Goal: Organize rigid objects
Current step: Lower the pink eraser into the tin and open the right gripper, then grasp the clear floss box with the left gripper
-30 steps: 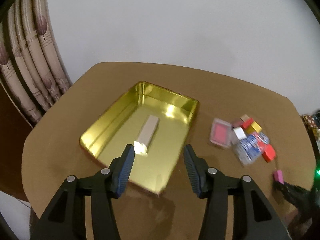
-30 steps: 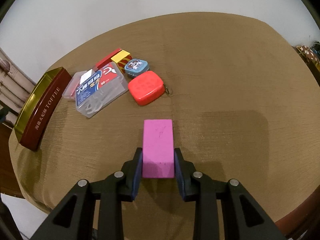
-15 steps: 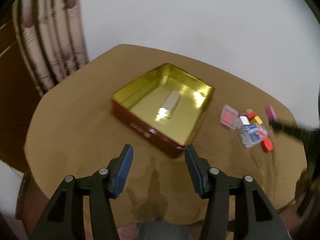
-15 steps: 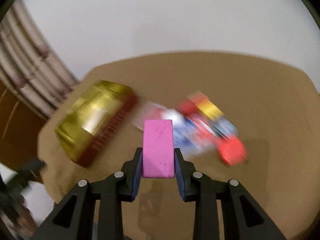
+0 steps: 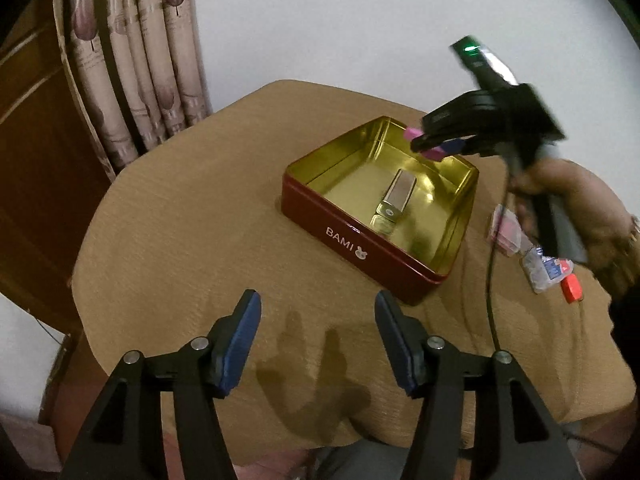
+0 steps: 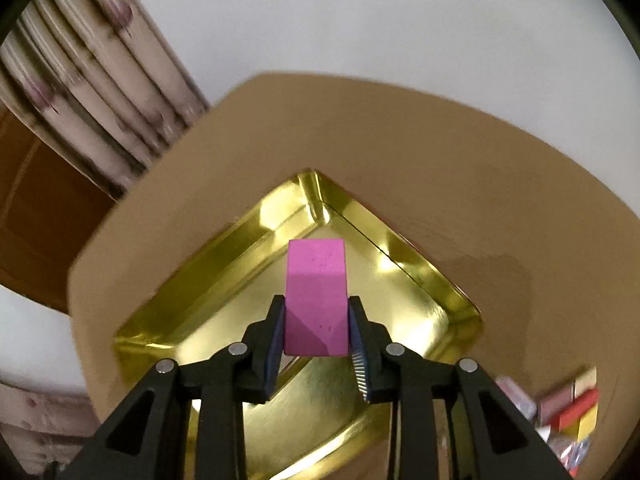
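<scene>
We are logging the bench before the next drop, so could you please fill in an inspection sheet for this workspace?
Surface: round table under tan cloth.
Job's things: pink block held over red tin; silver bar lies inside.
Clutter: small boxes and packets right of tin.
Grippers: right gripper shut on block; left gripper open, empty.
Cables: black cable crosses table.
Surroundings: curtain, white wall.
</scene>
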A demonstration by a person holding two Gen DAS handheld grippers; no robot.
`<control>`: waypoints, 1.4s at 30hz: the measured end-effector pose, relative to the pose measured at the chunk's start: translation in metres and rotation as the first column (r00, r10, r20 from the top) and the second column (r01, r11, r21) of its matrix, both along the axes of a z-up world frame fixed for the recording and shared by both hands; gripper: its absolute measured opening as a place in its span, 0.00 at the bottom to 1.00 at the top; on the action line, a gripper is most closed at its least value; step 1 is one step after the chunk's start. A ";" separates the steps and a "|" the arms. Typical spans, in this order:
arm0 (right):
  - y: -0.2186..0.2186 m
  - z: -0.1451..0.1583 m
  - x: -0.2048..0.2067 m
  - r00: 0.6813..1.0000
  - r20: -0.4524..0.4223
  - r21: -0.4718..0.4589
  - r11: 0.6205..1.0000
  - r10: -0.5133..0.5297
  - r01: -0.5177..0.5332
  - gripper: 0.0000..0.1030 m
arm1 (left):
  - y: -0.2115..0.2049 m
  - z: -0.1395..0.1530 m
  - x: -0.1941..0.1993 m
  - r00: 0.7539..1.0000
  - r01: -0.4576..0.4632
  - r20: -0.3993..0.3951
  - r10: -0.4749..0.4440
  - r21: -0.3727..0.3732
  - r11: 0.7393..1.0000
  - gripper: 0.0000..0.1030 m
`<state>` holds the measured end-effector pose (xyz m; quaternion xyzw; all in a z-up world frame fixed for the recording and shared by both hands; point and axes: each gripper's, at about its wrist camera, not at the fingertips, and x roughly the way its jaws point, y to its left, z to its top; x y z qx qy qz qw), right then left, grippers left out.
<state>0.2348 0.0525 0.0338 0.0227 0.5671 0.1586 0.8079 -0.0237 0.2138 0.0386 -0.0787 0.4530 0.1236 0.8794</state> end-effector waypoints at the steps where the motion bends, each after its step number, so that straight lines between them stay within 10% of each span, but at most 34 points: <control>1: 0.004 -0.003 0.005 1.000 -0.005 -0.009 1.000 0.004 -0.004 0.29 | -0.003 -0.001 0.000 1.000 0.005 -0.006 -0.004 0.007 1.000 0.56; 12: 0.016 -0.039 0.032 0.999 -0.026 0.018 0.999 0.045 -0.044 0.32 | -0.014 -0.017 0.005 0.998 0.035 -0.060 -0.033 0.024 0.999 0.60; 21: -0.058 0.022 -0.040 0.977 0.206 0.198 0.980 -0.060 0.019 0.35 | -0.040 -0.010 0.009 0.989 0.143 -0.053 -0.141 0.031 0.989 0.61; 29: -0.228 0.015 -0.188 0.842 0.471 -0.159 0.913 -0.264 0.375 0.41 | -0.099 0.002 0.033 0.948 0.315 -0.026 -0.317 -0.058 0.947 0.71; 36: -0.327 -0.037 -0.260 0.787 0.472 -0.265 0.787 -0.398 0.557 0.41 | -0.169 -0.006 0.073 0.876 0.479 -0.012 -0.482 -0.095 0.873 0.71; 42: -0.348 -0.056 -0.277 0.765 0.448 -0.177 0.793 -0.462 0.583 0.41 | -0.232 -0.020 0.112 0.684 0.729 0.012 -0.729 -0.009 0.684 0.73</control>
